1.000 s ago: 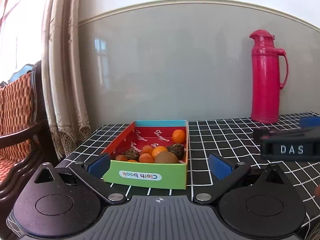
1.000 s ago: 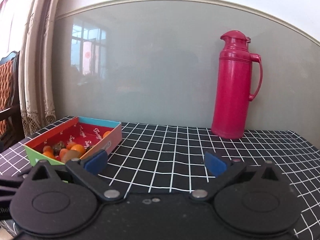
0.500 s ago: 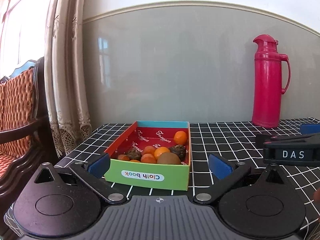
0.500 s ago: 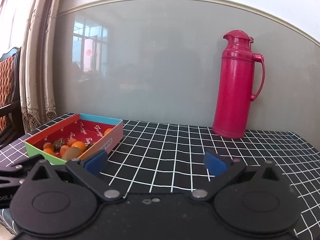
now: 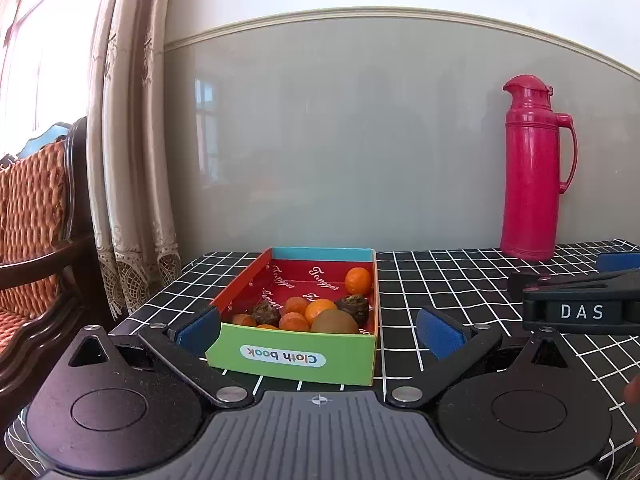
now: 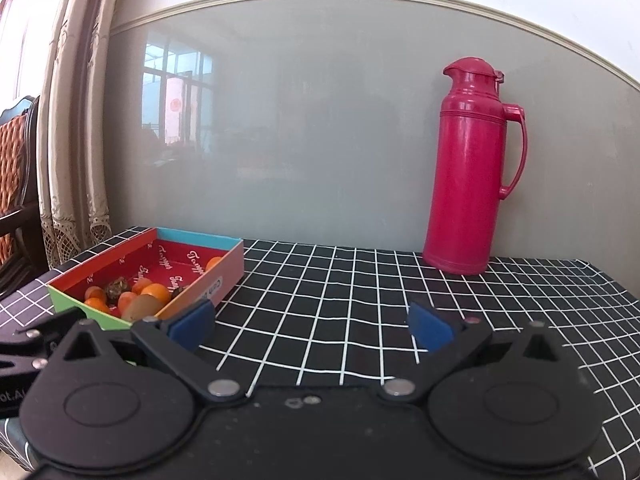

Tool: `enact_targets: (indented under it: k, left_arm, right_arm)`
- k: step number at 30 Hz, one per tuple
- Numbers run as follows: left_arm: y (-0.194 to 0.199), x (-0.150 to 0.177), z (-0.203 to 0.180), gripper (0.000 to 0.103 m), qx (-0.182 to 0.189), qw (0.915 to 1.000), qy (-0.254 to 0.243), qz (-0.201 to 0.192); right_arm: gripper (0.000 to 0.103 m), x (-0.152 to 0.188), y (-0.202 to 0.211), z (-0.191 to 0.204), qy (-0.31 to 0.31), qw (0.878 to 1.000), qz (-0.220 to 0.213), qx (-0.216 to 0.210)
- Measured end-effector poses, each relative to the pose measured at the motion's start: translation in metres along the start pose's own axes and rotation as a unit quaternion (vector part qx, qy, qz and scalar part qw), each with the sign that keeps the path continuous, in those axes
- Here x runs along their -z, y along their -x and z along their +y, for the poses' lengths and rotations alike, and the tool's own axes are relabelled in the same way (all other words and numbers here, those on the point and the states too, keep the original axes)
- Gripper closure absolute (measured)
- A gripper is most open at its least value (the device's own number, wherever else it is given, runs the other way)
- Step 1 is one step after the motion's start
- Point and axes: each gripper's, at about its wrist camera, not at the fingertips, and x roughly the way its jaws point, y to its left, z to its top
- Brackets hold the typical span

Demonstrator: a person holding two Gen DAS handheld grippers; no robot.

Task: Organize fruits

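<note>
A shallow cardboard box with a green "Cloth book" front and red inside lies on the checked tablecloth; in the right wrist view the box is at the left. It holds several small oranges, a brown kiwi and dark wrinkled fruits. My left gripper is open, its blue pads either side of the box's near end, nothing held. My right gripper is open over bare cloth, to the right of the box. The right gripper's side shows at the left view's right edge.
A tall pink thermos flask stands at the back right against the grey wall panel. A black tablecloth with white grid covers the table. A wooden chair with an orange cushion and a lace curtain stand left of the table.
Both views have tilted or sunk slightly, so the box and thermos sit lower in frame. The right gripper's side appears a little lower in the left view. Both grippers stay open.
</note>
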Motion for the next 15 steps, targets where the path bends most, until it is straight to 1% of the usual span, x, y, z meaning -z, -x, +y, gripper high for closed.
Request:
enact_targets:
  k: [15]
  left_arm:
    - [-0.0004,0.0001,0.0002,0.0,0.0,1.0,-0.001,0.002]
  right_arm:
    - [0.0,-0.0001,-0.0009,-0.0005,-0.002,1.0,0.001,0.001]
